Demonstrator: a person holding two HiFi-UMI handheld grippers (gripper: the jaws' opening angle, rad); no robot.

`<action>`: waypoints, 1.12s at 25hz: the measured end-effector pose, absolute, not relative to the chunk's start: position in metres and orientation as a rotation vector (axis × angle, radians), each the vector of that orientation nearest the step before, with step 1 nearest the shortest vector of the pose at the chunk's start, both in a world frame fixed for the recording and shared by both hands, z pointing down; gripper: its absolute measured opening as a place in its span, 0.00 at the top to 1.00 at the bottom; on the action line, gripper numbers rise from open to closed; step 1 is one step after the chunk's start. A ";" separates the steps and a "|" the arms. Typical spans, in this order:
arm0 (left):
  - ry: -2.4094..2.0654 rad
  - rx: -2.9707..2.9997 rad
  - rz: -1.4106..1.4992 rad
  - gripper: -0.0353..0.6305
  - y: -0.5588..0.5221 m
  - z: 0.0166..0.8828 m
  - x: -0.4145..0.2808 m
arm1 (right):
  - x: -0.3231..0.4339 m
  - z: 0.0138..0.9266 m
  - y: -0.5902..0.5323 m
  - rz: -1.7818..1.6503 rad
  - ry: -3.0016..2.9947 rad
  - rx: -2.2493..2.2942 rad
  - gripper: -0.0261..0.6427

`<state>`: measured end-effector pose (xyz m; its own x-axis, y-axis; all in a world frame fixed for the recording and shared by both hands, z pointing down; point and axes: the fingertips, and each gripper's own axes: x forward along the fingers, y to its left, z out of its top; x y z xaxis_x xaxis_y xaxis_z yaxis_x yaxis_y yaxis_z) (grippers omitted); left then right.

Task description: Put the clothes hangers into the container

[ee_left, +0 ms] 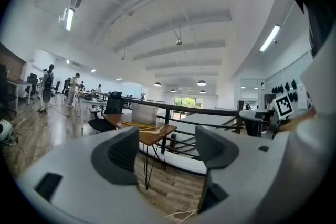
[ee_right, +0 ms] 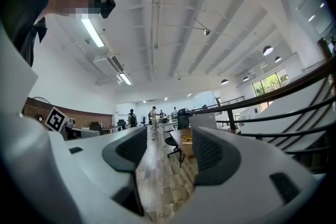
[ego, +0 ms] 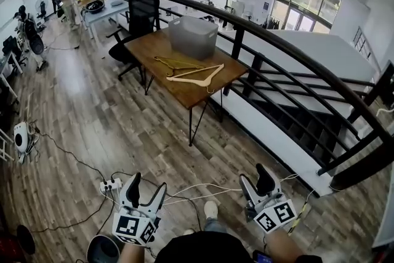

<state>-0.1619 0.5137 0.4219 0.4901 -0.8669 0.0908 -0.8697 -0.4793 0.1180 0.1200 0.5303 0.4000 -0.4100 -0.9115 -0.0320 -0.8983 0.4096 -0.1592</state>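
Note:
Two clothes hangers lie on a wooden table well ahead of me: a pale wooden hanger and a darker yellowish hanger beside it. A grey translucent container stands at the table's far end. My left gripper and right gripper are held low near my body, far from the table, both open with nothing between the jaws. The left gripper view shows its open gripper, with the table and container distant. The right gripper also frames the far table.
A black curved railing runs along the table's right side, with a stairwell beyond. A black office chair stands behind the table. A power strip and cables lie on the wood floor by my feet. People stand at desks far back left.

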 end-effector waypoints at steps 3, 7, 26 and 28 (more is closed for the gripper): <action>-1.513 2.581 0.025 0.46 0.495 0.418 -0.151 | 0.131 0.409 0.502 -0.191 2.567 -1.628 0.60; -1.552 2.580 0.010 0.46 0.466 0.408 -0.144 | 0.144 0.412 0.458 -0.189 2.592 -1.592 0.61; -1.662 2.545 0.029 0.46 0.342 0.398 -0.045 | 0.243 0.417 0.328 -0.240 2.655 -1.482 0.65; -1.654 2.537 0.037 0.46 0.335 0.401 -0.040 | 0.246 0.418 0.320 -0.253 2.653 -1.470 0.66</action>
<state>-0.0404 0.3345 0.4010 0.4052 -0.9105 0.0820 -0.9133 -0.3992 0.0806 0.2462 0.3201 0.4184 -0.5299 -0.8481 -0.0053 -0.8317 0.5209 -0.1922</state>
